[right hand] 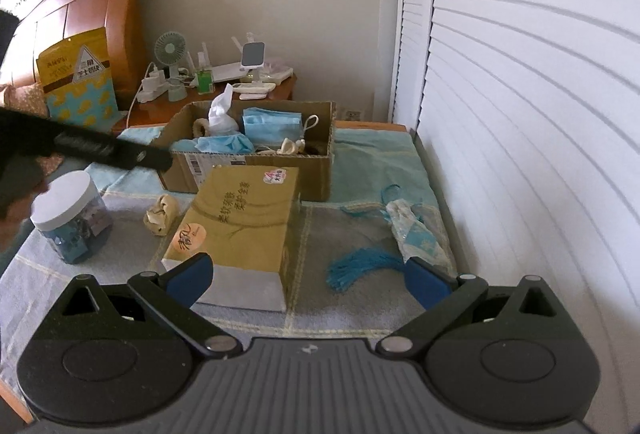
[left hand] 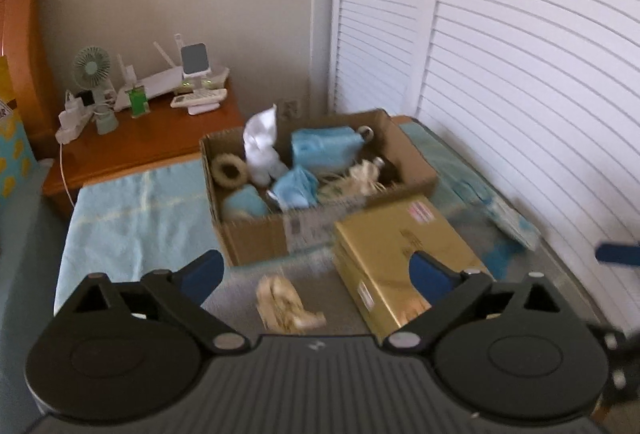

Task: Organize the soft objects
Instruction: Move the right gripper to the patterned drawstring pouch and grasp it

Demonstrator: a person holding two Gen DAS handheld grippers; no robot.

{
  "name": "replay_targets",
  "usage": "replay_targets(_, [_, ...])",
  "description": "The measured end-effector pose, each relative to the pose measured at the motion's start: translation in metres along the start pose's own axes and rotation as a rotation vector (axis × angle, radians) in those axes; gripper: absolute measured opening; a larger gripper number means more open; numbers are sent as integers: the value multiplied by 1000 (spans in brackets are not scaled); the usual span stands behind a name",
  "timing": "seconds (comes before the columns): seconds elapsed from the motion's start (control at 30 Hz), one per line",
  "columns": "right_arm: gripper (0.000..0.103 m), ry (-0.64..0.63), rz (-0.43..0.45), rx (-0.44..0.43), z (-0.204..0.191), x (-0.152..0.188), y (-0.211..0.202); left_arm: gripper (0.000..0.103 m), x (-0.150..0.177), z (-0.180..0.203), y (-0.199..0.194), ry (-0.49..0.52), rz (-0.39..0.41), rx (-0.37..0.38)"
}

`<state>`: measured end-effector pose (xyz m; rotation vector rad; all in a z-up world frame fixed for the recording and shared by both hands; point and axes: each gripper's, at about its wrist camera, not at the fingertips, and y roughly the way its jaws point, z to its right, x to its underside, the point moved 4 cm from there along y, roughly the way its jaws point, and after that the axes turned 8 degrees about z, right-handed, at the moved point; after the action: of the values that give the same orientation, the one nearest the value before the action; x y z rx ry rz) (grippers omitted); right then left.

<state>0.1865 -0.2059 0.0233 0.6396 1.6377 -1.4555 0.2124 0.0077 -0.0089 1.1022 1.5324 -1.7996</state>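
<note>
Several soft things already sit in the box [right hand: 256,154], but they are heaped so that I can only pick out some: a stack of blue masks [right hand: 272,122], a crumpled blue one [right hand: 226,145] in front, a white cloth [right hand: 219,112] poking above the rim, a fuzzy beige ring [left hand: 229,170] and a pale tangle [left hand: 352,180] near the right wall. What lies under them is hidden. The left view is smeared with motion blur, so box edges and labels there are unreadable.

Outside the box, a cream wad [right hand: 161,215] lies on the bed between the jar [right hand: 70,218] and the gold tissue box [right hand: 240,230], apart from both. To the right of the tissue box lie a blue tassel [right hand: 360,268] and a pale patterned pouch [right hand: 416,234], with a blue cord [right hand: 390,194] looping behind; how they join is hard to tell.

The left gripper [left hand: 318,268] hangs above the wad, its blue fingers [left hand: 202,272] spread wide and holding nothing. The right gripper [right hand: 308,278] is likewise spread, one finger before the tissue box, the other by the tassel, gripping nothing. The left gripper's dark body cuts across the right view, covering the box's left corner.

Beyond stand the nightstand [right hand: 224,102] with a small fan [right hand: 171,50], and white louvered doors [right hand: 520,114].
</note>
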Motion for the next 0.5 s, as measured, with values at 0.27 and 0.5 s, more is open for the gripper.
replay_targets(0.27, [103, 29, -19, 51, 12, 5, -2, 100, 32, 12, -25, 39, -20, 13])
replay_targets(0.5, [103, 51, -31, 112, 25, 4, 5, 100, 48, 18, -30, 33, -26, 28])
